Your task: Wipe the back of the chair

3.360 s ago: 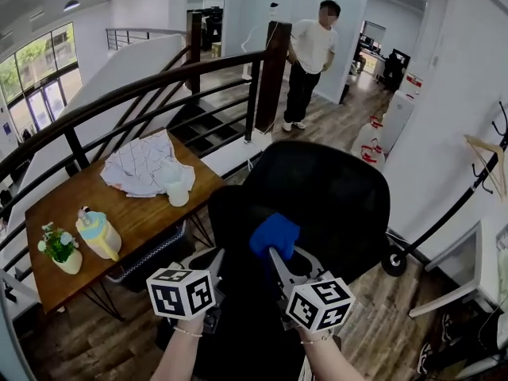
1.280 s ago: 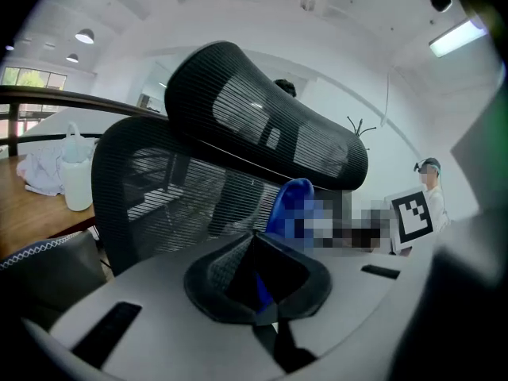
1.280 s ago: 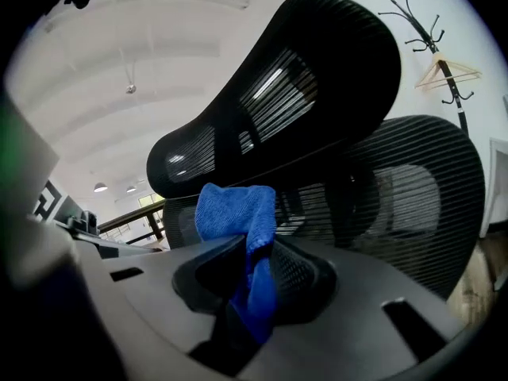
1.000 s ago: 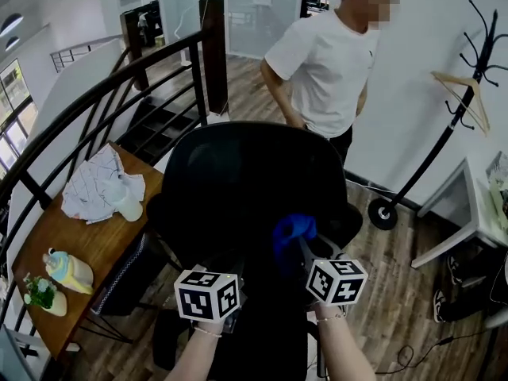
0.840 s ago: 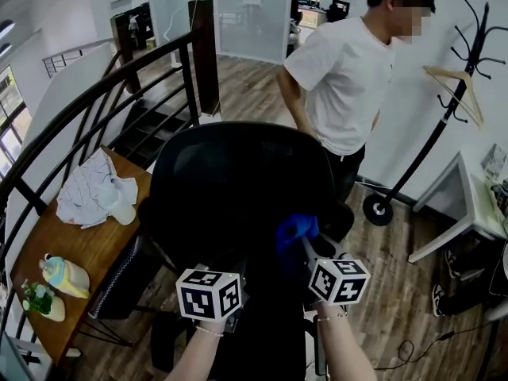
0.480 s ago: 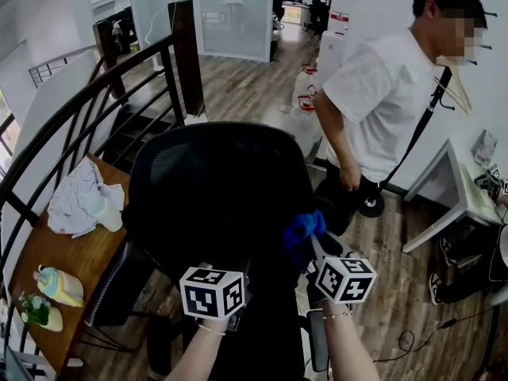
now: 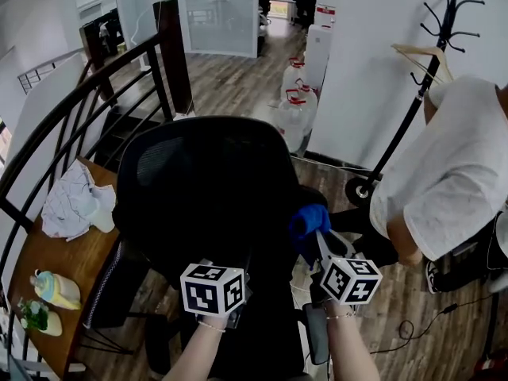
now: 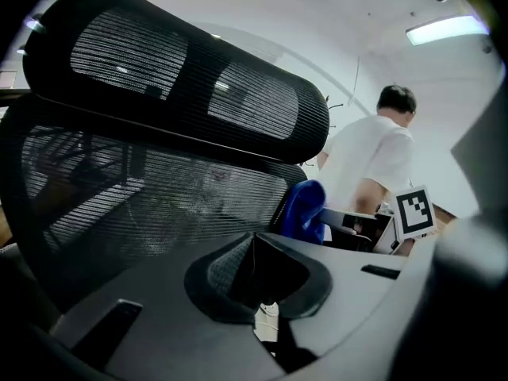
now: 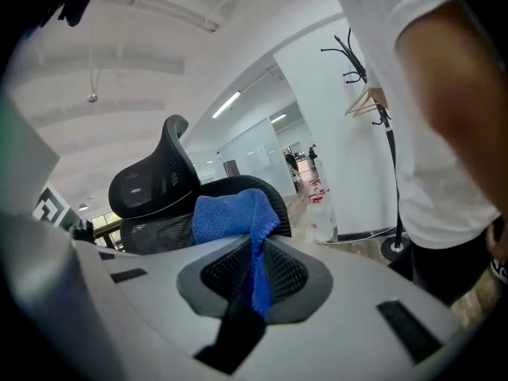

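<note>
The biggest thing is the black office chair (image 7: 206, 189), seen from behind. Its back is a wide, rounded shell of fine woven mesh in a smooth plastic frame. In the left gripper view a curved headrest (image 8: 182, 86) of the same mesh sits above the back.

To the right of the chair stands a person (image 7: 452, 173) in a loose white shirt, leaning forward. On the left a dark railing (image 7: 79, 109) of round bars runs in a slope. Below it is a wooden table (image 7: 71, 252) with a brown, grained top. A thin black coat stand (image 7: 429, 62) with hooked arms stands at the white wall, and a wooden hanger hangs on it. Clear water bottles (image 7: 295, 109) stand on the plank floor behind the chair. A crumpled white cloth (image 7: 75, 205) lies on the table.

The left gripper (image 7: 230, 264) is low at the chair back. Its ribbed pads are closed together, and nothing is between them (image 8: 254, 244). The right gripper (image 7: 317, 236) has its jaws closed on the blue cloth (image 7: 308, 219). The cloth is soft, fuzzy terry, bunched in a lump above the pads (image 9: 230, 213), and a narrow fold of it is pinched between them. It is at the lower right edge of the chair back.
</note>
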The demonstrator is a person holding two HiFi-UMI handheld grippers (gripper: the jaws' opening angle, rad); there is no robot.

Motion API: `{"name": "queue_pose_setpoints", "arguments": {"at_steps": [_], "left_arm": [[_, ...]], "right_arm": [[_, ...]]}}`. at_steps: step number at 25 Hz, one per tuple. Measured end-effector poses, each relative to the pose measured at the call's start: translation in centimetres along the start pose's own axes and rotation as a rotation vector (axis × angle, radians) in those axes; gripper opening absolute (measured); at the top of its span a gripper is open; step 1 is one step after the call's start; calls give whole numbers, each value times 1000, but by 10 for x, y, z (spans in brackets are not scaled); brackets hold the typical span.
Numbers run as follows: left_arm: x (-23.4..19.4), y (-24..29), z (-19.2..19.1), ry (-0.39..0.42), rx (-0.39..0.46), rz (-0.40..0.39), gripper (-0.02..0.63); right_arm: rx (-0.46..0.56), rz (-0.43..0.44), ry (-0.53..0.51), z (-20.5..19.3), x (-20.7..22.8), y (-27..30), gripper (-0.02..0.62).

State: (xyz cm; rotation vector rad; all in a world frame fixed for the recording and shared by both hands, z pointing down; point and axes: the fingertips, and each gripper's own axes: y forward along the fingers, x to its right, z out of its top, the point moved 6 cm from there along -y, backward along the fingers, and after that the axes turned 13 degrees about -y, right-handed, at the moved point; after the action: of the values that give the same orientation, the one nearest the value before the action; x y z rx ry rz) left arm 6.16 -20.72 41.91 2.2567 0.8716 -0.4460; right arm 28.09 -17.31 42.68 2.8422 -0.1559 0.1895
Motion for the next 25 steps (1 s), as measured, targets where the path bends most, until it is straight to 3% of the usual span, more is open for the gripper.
{"name": "queue_pose_setpoints", "arguments": {"at_steps": [9,25], "left_arm": [[-14,-28,-6,-34,36,37,18],[-113,-145,-27,-175,154,261,18]], "right_arm": [[27,110,-11,-2,-49,-20,57],[-73,518,-121,-29,-234,27,57]]}}
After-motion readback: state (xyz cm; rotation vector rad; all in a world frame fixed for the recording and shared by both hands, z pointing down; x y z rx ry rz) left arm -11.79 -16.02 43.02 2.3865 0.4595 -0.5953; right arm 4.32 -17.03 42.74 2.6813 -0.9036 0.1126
